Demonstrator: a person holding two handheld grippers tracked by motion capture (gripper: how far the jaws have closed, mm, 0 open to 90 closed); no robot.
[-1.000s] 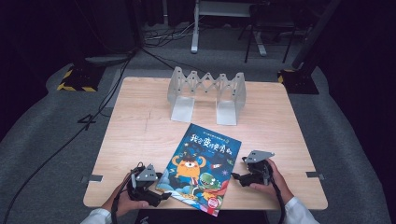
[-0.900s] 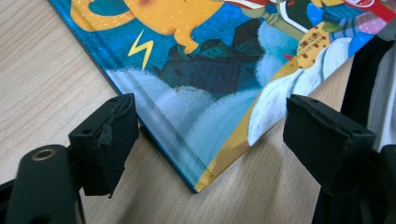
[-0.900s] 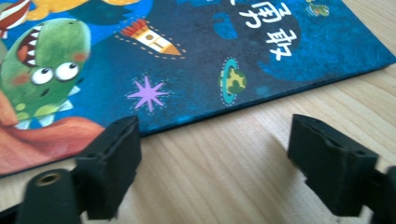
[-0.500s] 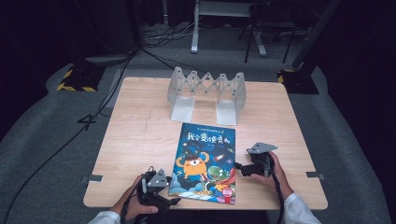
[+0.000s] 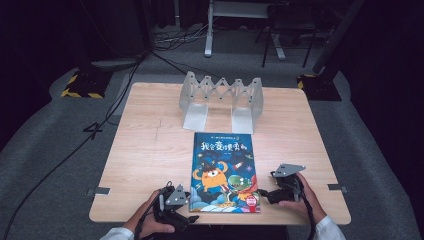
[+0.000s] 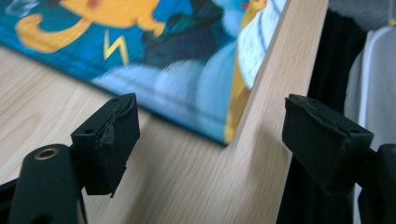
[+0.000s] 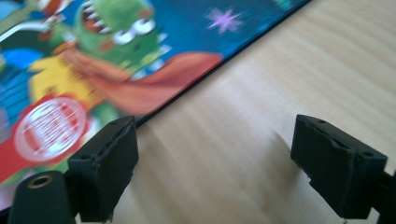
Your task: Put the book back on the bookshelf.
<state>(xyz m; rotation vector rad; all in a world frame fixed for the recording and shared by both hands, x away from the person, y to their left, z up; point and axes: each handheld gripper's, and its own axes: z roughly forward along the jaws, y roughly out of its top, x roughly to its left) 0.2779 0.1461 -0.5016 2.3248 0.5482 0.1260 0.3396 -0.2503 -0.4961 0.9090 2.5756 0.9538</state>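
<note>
Both tools stand apart, empty: left tool [image 5: 187, 218] at the picture book's [image 5: 223, 172] 7 o'clock corner, right tool [image 5: 263, 191], jaws just widened, at 4 o'clock. Flat on the table [image 5: 145, 150], its near edge overhanging, the book could slide off if nudged.

Black grippers [image 5: 271, 195] (grey three-cornered plates), white sleeves [image 5: 326, 229]

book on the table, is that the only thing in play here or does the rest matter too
In play:
- picture book, lying flat near the table's front edge
- left gripper at its near left corner, jaws open
- right gripper beside its right edge, jaws just opened, nothing between them

Just lying about:
- folding metal book stand at the back
- cables on the floor
</note>
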